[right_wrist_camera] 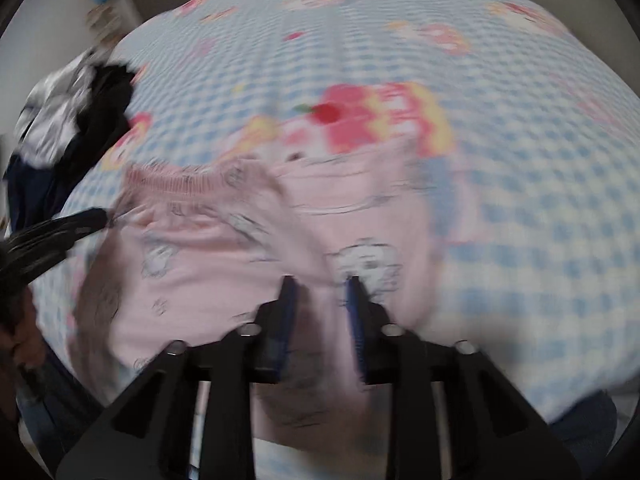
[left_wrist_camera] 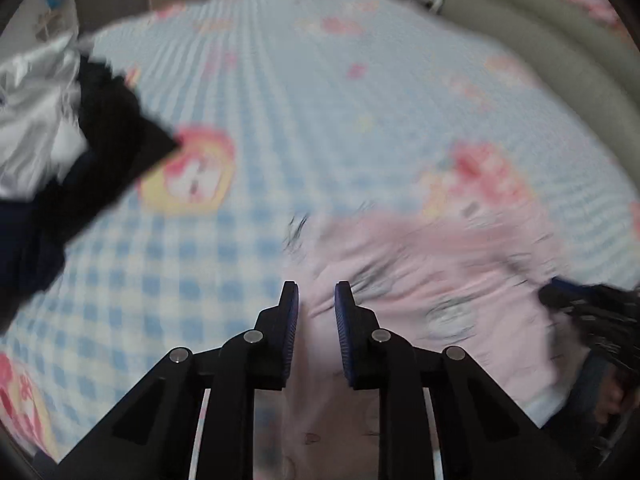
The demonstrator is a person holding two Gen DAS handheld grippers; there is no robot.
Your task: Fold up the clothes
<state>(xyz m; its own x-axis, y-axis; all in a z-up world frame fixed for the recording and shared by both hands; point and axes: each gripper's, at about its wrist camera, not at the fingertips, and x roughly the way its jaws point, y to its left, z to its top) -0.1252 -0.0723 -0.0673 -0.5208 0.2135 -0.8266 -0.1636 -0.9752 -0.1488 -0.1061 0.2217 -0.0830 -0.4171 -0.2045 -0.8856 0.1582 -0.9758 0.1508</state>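
Note:
A pale pink garment (left_wrist_camera: 420, 248) with grey cartoon prints lies rumpled on a blue-checked bedsheet (left_wrist_camera: 280, 100). My left gripper (left_wrist_camera: 317, 292) points down at its left part, and a bunch of pink cloth fills the narrow gap between the blue pads. In the right wrist view the same garment (right_wrist_camera: 208, 264) shows a ribbed waistband at its far edge, with the left gripper (right_wrist_camera: 100, 216) pinching the cloth's left end. My right gripper (right_wrist_camera: 320, 284) holds a fold of pink fabric between its fingers. It also shows at the garment's right end as the right gripper (left_wrist_camera: 560, 296). Both views are blurred.
A heap of dark clothes (left_wrist_camera: 108, 132) and shiny silver-white fabric (left_wrist_camera: 32, 120) sits on the bed's left side. A grey-green padded headboard (left_wrist_camera: 540, 40) runs along the right. Cupboards stand beyond the far edge of the bed.

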